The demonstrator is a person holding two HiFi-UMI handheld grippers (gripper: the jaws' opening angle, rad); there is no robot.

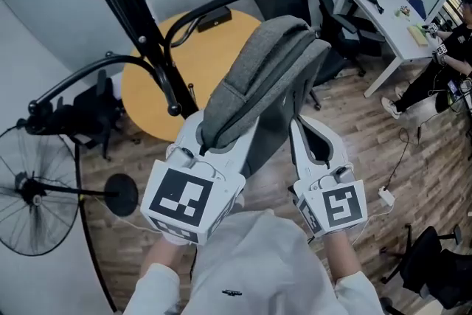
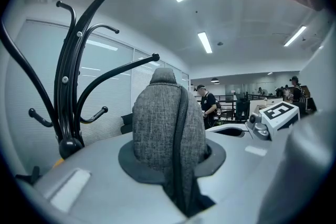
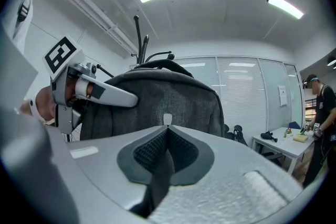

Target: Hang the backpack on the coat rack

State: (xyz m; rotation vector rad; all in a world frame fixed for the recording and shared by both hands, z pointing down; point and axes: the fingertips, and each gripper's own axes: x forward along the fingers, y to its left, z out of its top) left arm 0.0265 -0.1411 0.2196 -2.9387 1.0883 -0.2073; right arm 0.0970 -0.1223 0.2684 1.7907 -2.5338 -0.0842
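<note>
Head view: pinching a thick grey padded fold of the backpack (image 1: 273,70) in the left gripper (image 1: 210,138), with jaws narrowly parted and fabric bulging out between the pads. Clamping a thin dark strap (image 3: 157,181) of the same bag in the right gripper (image 1: 308,127), with pads almost meeting on it. Holding the bag aloft between both, just beside the black coat rack (image 1: 140,26) and close under the knobbed tip of its nearest curved arm (image 1: 221,0).

Judging the step as lifting toward a hook. Advising:
- carrying the bearing strap clear above the knob before lowering;
- keeping both grips level;
- avoiding the neighbouring hooks.

Presenting as grey woven fabric, soft and sagging, with a dark zip (image 2: 181,128) running down the ridge.
</note>
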